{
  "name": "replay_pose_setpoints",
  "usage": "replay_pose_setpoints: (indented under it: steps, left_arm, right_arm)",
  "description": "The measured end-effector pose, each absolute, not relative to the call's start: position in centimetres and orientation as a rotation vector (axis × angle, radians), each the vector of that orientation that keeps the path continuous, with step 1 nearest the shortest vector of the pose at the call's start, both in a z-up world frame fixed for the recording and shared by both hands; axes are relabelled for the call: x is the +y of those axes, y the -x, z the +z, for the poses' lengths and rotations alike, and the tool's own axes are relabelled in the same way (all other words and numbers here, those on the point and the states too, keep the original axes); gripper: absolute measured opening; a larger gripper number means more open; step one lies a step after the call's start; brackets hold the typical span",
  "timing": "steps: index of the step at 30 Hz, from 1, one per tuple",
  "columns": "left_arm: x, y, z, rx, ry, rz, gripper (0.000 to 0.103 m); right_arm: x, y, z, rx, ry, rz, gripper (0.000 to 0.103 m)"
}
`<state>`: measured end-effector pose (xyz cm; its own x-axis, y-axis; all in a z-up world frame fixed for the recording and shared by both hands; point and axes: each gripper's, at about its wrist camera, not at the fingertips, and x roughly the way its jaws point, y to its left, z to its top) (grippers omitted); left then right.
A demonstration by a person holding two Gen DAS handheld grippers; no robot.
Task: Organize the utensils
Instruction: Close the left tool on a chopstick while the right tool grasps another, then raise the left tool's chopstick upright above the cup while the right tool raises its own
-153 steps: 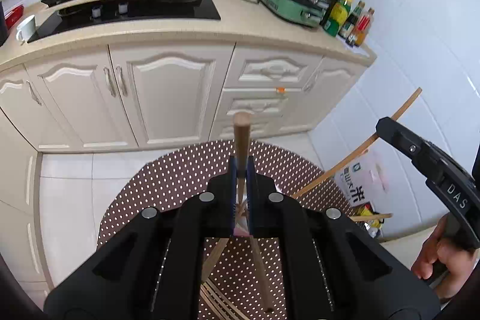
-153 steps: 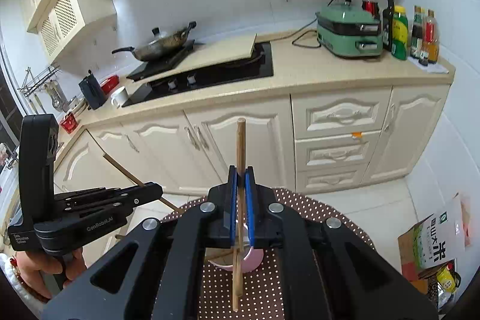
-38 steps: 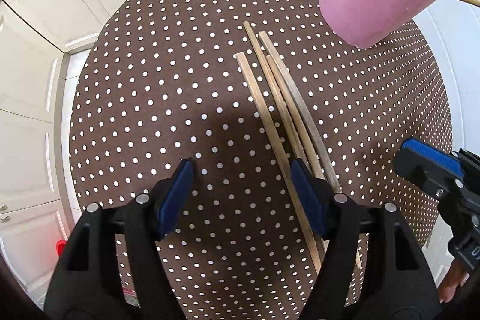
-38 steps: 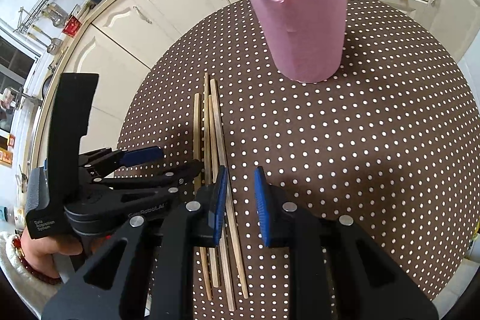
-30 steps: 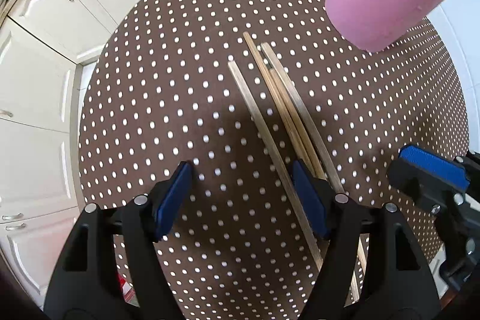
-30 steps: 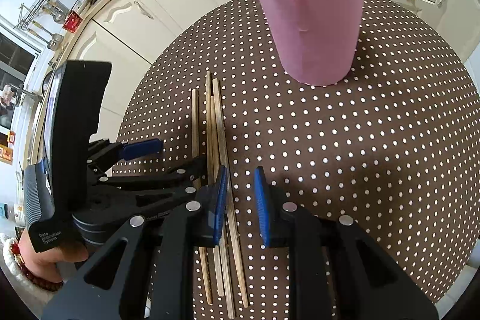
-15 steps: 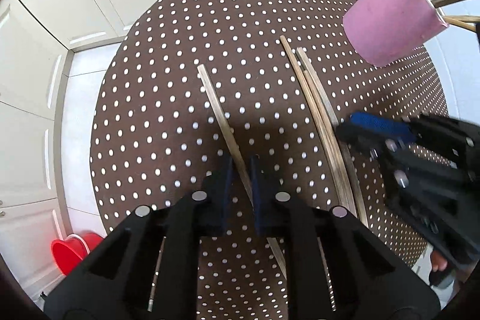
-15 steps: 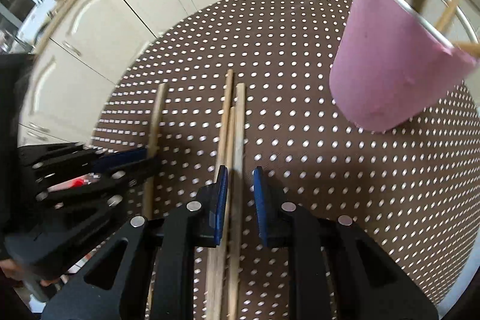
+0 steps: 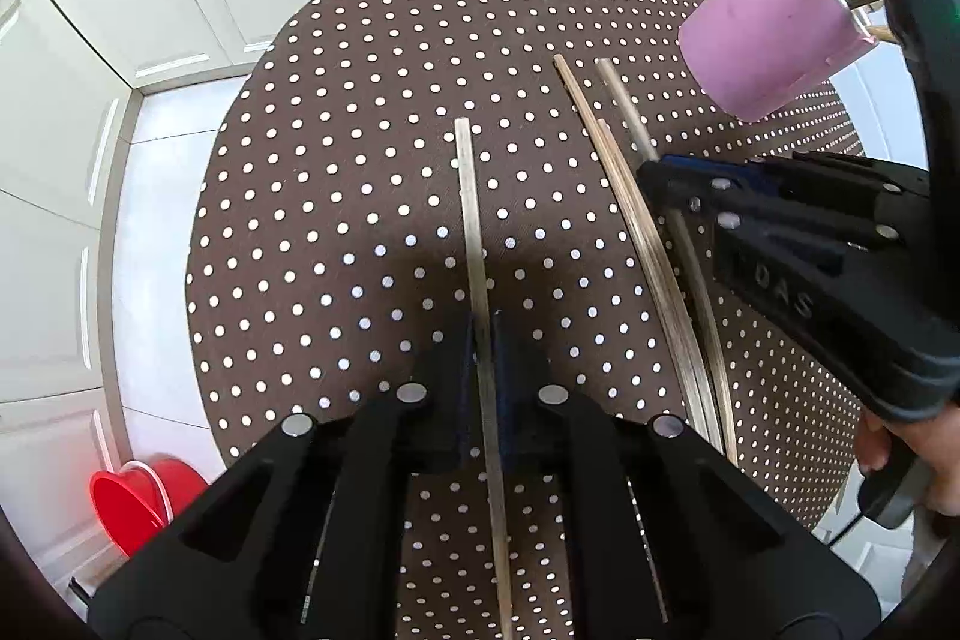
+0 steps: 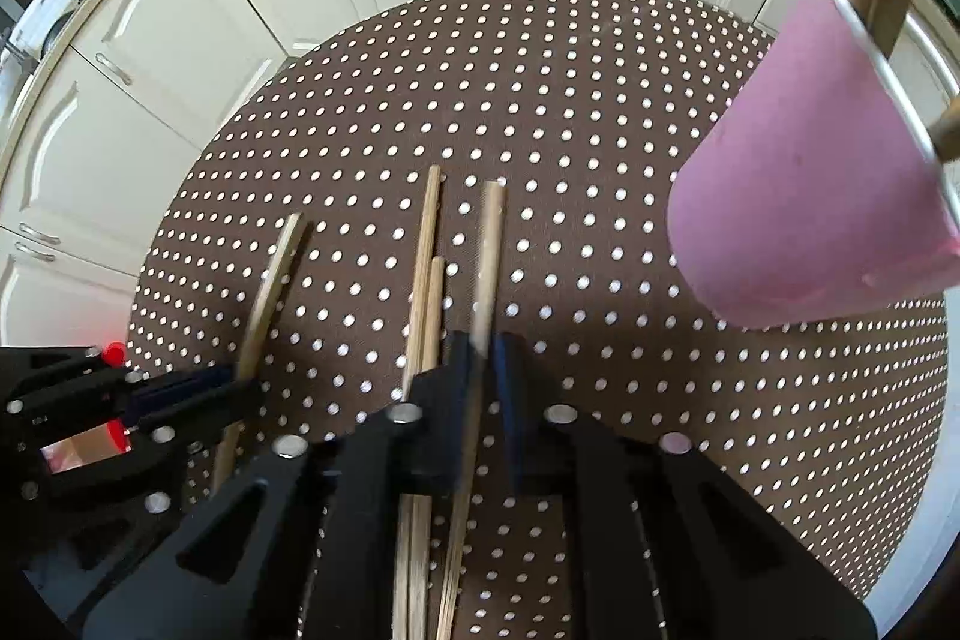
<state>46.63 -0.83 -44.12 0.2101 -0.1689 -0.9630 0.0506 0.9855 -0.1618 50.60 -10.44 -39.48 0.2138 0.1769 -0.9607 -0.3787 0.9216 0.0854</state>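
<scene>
Four wooden sticks point(image 10: 427, 250) lie flat (two gripped), one pink cup point(image 10: 798, 220), one red bucket point(image 9: 135, 502).

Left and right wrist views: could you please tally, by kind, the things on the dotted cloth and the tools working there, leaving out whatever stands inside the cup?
Chopsticks lying flat: 4 (one chopstick in the left tool, one in the right tool, two loose)
Pink cup: 1
Tools: 2
Total: 7
</scene>
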Motion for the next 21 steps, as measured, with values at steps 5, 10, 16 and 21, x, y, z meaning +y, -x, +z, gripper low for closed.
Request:
replay_pose_setpoints:
  steps: [5,10,16,21]
  left_arm:
    - [0.2,-45.7,-42.2,1.312,0.141,-0.168,0.006]
    - [0.7,-45.1,-39.4,1.249,0.158,-0.199,0.006]
    - [0.3,-43.6,-35.3,1.16,0.137,-0.256,0.006]
    - [0.2,-41.8,-31.3,1.071,0.135,-0.309,0.006]
  right_arm:
    - [-12.2,-50.5,-38.5,1.313,0.029,0.404,0.004]
    - [-14.1,-48.4,-35.5,1.244,-0.038,0.409,0.004]
    - [-15.1,-44.9,-30.6,1.124,-0.106,0.401,0.004]
    - [-16.4,-41.9,-26.8,1.004,-0.144,0.369,0.004]
